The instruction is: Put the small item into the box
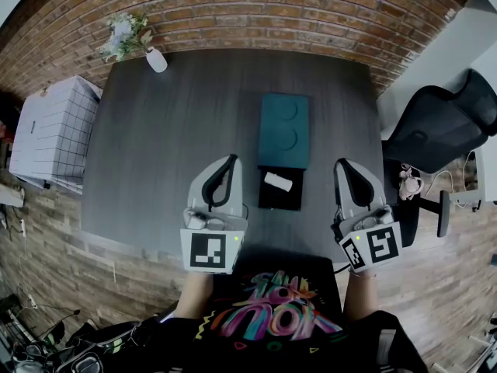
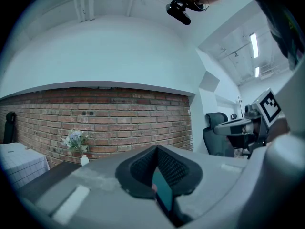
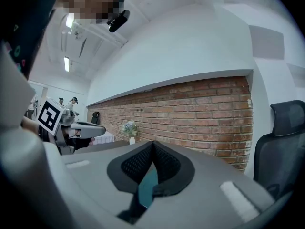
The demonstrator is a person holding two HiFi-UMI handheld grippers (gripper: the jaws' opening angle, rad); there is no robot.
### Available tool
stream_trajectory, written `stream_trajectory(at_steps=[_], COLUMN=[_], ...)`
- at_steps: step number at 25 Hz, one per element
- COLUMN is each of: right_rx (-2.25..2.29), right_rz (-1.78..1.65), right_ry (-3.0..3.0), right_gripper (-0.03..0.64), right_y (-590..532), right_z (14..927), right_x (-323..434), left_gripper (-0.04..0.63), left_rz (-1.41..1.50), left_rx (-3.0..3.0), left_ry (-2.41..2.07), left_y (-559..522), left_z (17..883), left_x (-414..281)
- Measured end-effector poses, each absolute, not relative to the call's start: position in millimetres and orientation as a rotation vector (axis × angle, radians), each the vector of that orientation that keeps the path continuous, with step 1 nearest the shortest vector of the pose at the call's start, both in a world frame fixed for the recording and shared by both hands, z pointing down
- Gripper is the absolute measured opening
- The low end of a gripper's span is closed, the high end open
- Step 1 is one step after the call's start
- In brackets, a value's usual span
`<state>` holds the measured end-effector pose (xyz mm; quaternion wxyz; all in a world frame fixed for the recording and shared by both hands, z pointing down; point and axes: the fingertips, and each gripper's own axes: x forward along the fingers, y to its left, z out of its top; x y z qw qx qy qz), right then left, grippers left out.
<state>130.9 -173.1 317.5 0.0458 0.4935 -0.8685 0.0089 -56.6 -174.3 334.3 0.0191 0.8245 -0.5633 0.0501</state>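
On the dark table (image 1: 171, 146) lies a teal box lid (image 1: 283, 130), and just in front of it a shallow black box (image 1: 281, 196). A small white item (image 1: 278, 181) rests within the black box's outline, towards its far side. My left gripper (image 1: 229, 162) hovers to the left of the box, near the table's front edge, jaws together and empty. My right gripper (image 1: 342, 164) hangs to the right of the box, also shut and empty. In the left gripper view the left gripper (image 2: 156, 148) shows closed tips, and so does the right gripper (image 3: 152, 143) in its own view.
A white vase with flowers (image 1: 155, 59) stands at the table's far left corner. A white checked cabinet (image 1: 50, 127) sits left of the table, and a black office chair (image 1: 439, 123) to the right. A brick wall (image 1: 248, 10) runs behind.
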Motion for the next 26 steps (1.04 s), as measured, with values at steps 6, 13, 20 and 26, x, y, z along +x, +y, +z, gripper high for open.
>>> stream_trajectory(at_steps=[6,13,20,26], right_rx=[1.5,1.488,1.489,1.483], right_rz=[0.031,0.038,0.051,0.047], right_ry=[-2.652,-2.652,-2.656,-2.654], right_gripper=[0.0,0.0,0.0,0.0], right_y=[-174.3,-176.9,-175.9,-173.9], right_z=[317.9,319.2,320.3,323.1], right_x=[130.3,128.9,128.0,128.1], left_gripper=[0.002,0.002,0.002,0.002], left_rz=[0.159,0.154,0.163,0.163], left_rx=[2.558,2.557,2.594,2.578], left_ry=[-1.748,-1.738,-1.725,-1.708], left_y=[-175.4,-177.4,-174.7,-173.9], left_z=[334.7,336.0,335.3,338.5], left_x=[-56.9,-55.9,-49.3,-50.5])
